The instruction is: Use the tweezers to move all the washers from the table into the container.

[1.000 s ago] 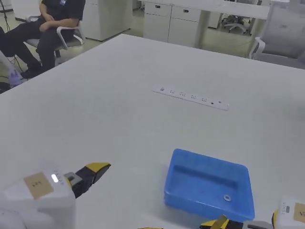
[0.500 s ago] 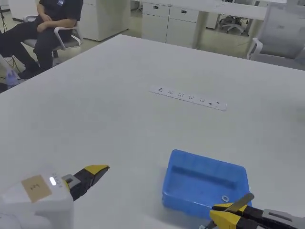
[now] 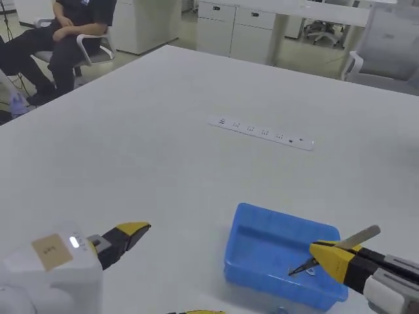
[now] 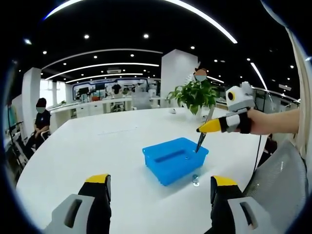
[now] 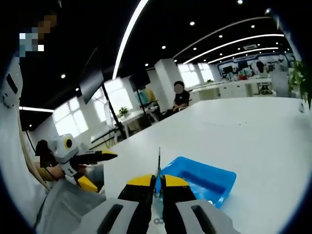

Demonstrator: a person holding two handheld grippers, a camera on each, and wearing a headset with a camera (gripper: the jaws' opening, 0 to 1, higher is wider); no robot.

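Observation:
The blue container [image 3: 262, 243] stands on the white table [image 3: 163, 150] near its front edge, with one washer [image 3: 312, 270] lying inside. My right gripper [image 3: 332, 256] is shut on the silver tweezers [image 3: 362, 234], whose dark tips reach down into the container beside that washer. Whether the tips hold anything is too small to tell. In the left gripper view a washer [image 4: 195, 181] lies on the table just in front of the container [image 4: 165, 161]. My left gripper [image 3: 163, 271] hovers open to the container's left with nothing between its fingers [image 4: 100, 179].
A white power strip [image 3: 262, 133] lies flat across the middle of the table. At the far left, beyond the table, a person sits on a chair [image 3: 91, 47]. White cabinets [image 3: 236, 29] and another chair [image 3: 357, 65] stand behind the table's far edge.
My right gripper has risen from the bottom edge and carried the tweezers over the container, with the tips now down inside it. The left gripper has stayed where it was.

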